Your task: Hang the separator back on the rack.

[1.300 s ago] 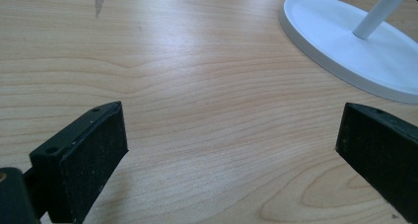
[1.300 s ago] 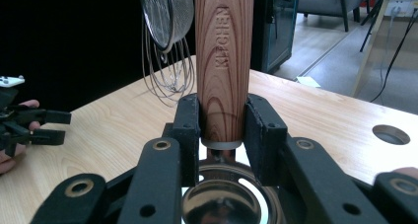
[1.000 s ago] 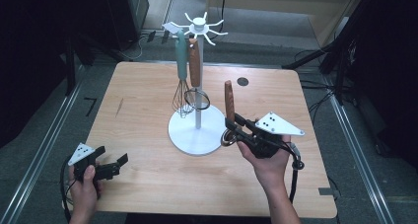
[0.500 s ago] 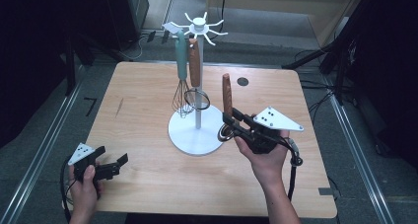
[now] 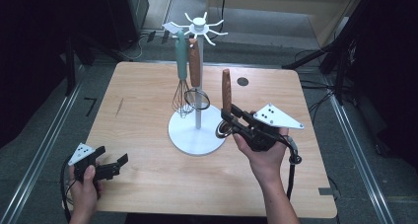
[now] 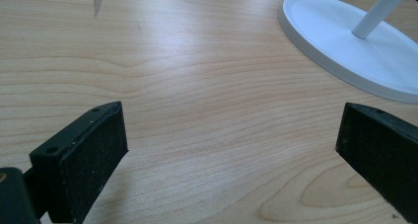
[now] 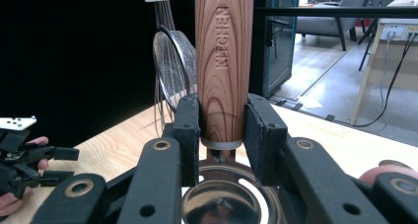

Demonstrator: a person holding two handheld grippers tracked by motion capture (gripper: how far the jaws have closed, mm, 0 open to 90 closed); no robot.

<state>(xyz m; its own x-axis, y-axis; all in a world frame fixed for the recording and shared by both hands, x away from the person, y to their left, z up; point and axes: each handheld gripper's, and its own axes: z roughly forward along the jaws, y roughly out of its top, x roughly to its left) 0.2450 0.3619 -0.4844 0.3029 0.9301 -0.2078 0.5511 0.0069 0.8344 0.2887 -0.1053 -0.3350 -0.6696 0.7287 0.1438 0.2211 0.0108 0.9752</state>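
Observation:
My right gripper [image 5: 226,116] is shut on a wooden-handled utensil [image 5: 226,88], held upright just right of the white rack's pole [image 5: 198,105]. In the right gripper view the pads [image 7: 187,128] clamp the handle [image 7: 224,61] near its lower end, and a round metal head [image 7: 224,204] hangs below them. From the rack hang a teal-handled whisk [image 5: 182,61] and another wooden-handled utensil [image 5: 194,63]. Near the table's front left corner my left gripper [image 5: 112,157] stands open; its jaws [image 6: 231,150] are wide apart over bare wood.
The rack's round white base [image 5: 185,135] sits mid-table, and its edge shows in the left gripper view [image 6: 345,51]. White hook arms [image 5: 198,22] spread from the top of the pole. A small dark round disc [image 5: 242,81] lies at the back right of the table.
My right gripper has shifted slightly left and up in the picture with the wooden-handled utensil, closer to the rack's pole. The left gripper has stayed put.

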